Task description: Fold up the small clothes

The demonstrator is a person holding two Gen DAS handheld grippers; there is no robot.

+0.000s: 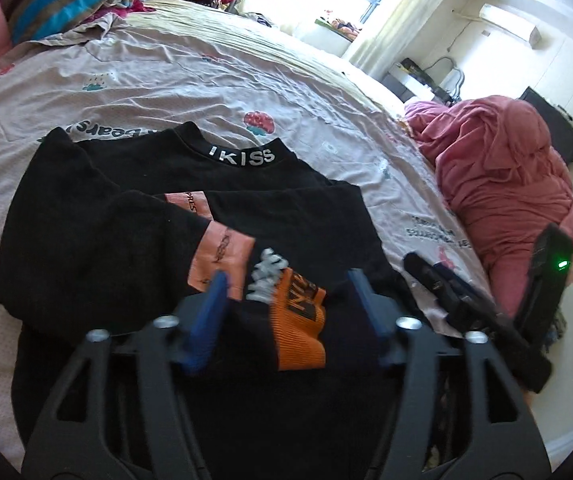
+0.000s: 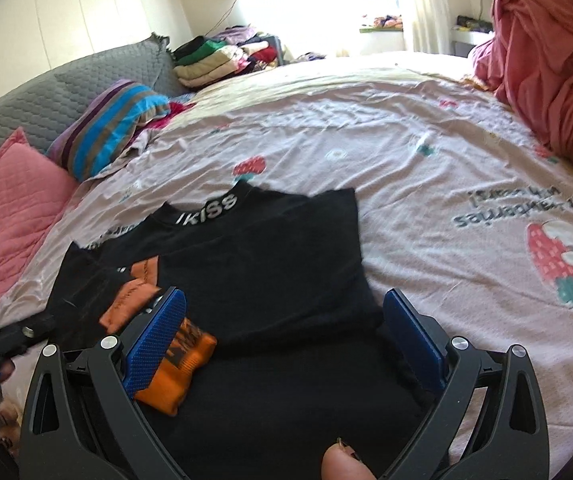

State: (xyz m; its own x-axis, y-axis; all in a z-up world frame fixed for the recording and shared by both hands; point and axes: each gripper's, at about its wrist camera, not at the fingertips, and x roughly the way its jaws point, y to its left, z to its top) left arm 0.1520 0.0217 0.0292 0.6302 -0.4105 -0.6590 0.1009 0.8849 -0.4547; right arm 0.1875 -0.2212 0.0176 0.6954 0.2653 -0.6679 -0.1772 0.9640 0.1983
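Observation:
A black sweater with a white-lettered collar lies flat on the bed, both sleeves folded across its chest. The ribbed orange cuff of one sleeve lies between the blue pads of my left gripper, which stands open just above it without touching. A second, paler orange cuff lies just left of it. My right gripper is open wide over the sweater's lower right part, with the orange cuff beside its left finger. The right gripper also shows at the sweater's right edge.
The bed sheet has strawberry prints. A heap of pink cloth sits at the bed's right edge. A striped pillow, a pink pillow and a stack of folded clothes lie at the far left. A fingertip shows at the bottom.

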